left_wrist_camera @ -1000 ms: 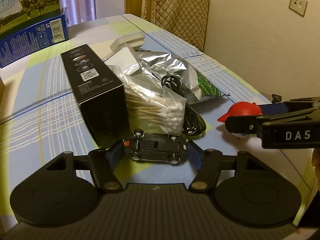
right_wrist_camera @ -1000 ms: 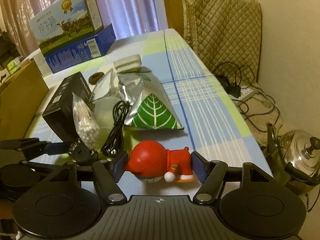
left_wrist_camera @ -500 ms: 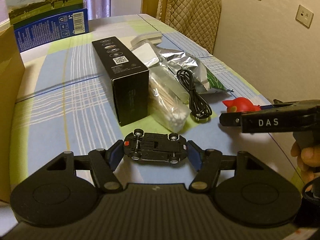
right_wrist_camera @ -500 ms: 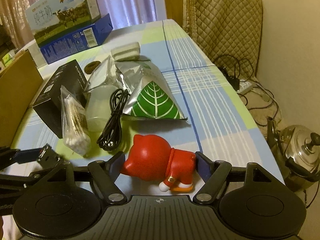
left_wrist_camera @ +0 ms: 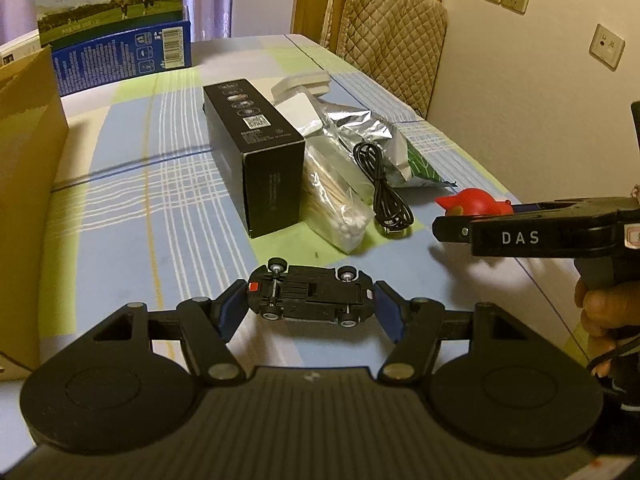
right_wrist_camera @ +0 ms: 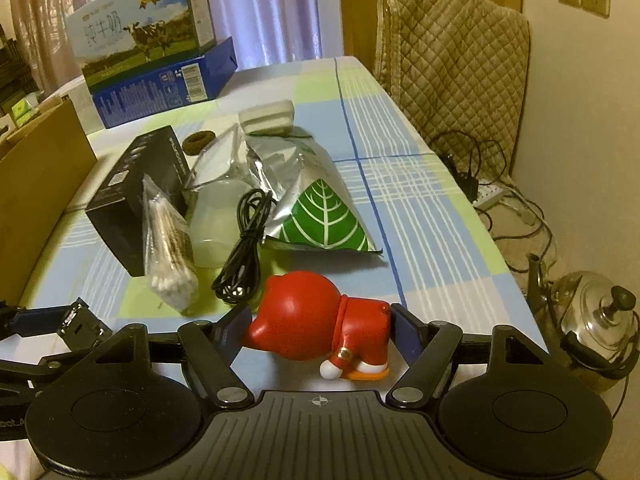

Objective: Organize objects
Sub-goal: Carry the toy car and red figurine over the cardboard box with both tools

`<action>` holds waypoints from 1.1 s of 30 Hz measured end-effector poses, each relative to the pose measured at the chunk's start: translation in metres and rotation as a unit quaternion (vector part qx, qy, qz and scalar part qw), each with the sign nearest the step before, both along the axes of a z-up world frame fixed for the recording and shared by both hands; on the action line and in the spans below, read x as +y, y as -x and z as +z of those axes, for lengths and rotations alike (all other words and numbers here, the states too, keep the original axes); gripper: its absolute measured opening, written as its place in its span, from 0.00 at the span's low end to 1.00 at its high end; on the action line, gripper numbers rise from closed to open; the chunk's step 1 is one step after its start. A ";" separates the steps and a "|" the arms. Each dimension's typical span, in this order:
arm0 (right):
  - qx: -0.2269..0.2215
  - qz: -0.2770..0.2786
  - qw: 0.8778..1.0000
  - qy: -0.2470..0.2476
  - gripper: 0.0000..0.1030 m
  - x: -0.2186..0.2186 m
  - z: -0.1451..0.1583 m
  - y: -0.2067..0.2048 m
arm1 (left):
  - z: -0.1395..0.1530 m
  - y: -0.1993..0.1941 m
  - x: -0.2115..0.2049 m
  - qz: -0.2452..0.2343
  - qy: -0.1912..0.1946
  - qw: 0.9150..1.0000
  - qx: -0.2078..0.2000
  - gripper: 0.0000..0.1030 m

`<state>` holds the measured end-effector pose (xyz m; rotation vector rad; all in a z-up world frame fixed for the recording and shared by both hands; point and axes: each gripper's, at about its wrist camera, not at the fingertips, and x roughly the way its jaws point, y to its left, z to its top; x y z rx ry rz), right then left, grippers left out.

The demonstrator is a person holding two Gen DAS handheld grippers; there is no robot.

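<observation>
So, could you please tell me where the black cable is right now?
The black cable lies coiled on the table, between the bag of cotton swabs on its left and the silver leaf-print pouch on its right, just beyond the red toy figure.

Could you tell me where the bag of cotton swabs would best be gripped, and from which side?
Probably across the narrow middle of the bag of cotton swabs, coming from above. It lies flat between the black box and the black cable, so side approaches look crowded.

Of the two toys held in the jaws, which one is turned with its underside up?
The black toy car, in the left gripper: its chassis and wheels face up. The red figurine, in the right gripper, lies on its side.
</observation>
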<state>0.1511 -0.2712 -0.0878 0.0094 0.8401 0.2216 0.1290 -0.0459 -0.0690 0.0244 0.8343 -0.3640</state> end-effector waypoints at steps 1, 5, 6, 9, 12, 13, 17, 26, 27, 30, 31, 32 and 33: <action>-0.003 0.000 1.000 0.000 0.69 0.001 0.002 0.002 | 0.002 0.002 0.001 0.002 0.001 1.000 -0.001 0.61; -0.013 0.006 1.000 0.000 0.69 0.007 0.013 0.015 | 0.015 0.010 0.008 0.010 0.008 1.000 -0.008 0.61; -0.017 0.009 1.000 0.001 0.69 0.008 0.017 0.019 | 0.019 0.012 0.010 0.012 0.008 1.000 -0.009 0.61; -0.029 0.017 0.999 0.004 0.69 0.014 0.030 0.033 | 0.033 0.020 0.015 0.018 0.014 1.000 -0.022 0.61; -0.038 0.026 0.999 0.001 0.69 0.019 0.046 0.045 | 0.049 0.027 0.021 0.022 0.015 0.999 -0.035 0.61; -0.044 0.030 0.999 0.002 0.69 0.023 0.052 0.050 | 0.055 0.030 0.024 0.024 0.015 0.999 -0.041 0.61; -0.066 0.051 0.997 -0.003 0.69 0.039 0.076 0.065 | 0.083 0.043 0.038 0.036 0.010 0.997 -0.064 0.61; -0.102 0.122 0.987 -0.022 0.69 0.102 0.120 0.080 | 0.135 0.069 0.096 0.088 0.002 0.991 -0.100 0.61; -0.105 0.130 0.986 -0.026 0.69 0.109 0.122 0.081 | 0.140 0.072 0.105 0.096 -0.003 0.990 -0.104 0.61; -0.109 0.156 0.981 -0.041 0.69 0.136 0.131 0.081 | 0.152 0.078 0.133 0.118 -0.015 0.986 -0.114 0.61; -0.107 0.164 0.979 -0.049 0.69 0.145 0.134 0.080 | 0.156 0.081 0.143 0.125 -0.020 0.985 -0.117 0.61; -0.104 0.172 0.978 -0.056 0.69 0.154 0.135 0.078 | 0.159 0.083 0.153 0.132 -0.025 0.984 -0.119 0.61; -0.103 0.183 0.976 -0.062 0.69 0.165 0.137 0.075 | 0.161 0.084 0.164 0.139 -0.031 0.983 -0.119 0.61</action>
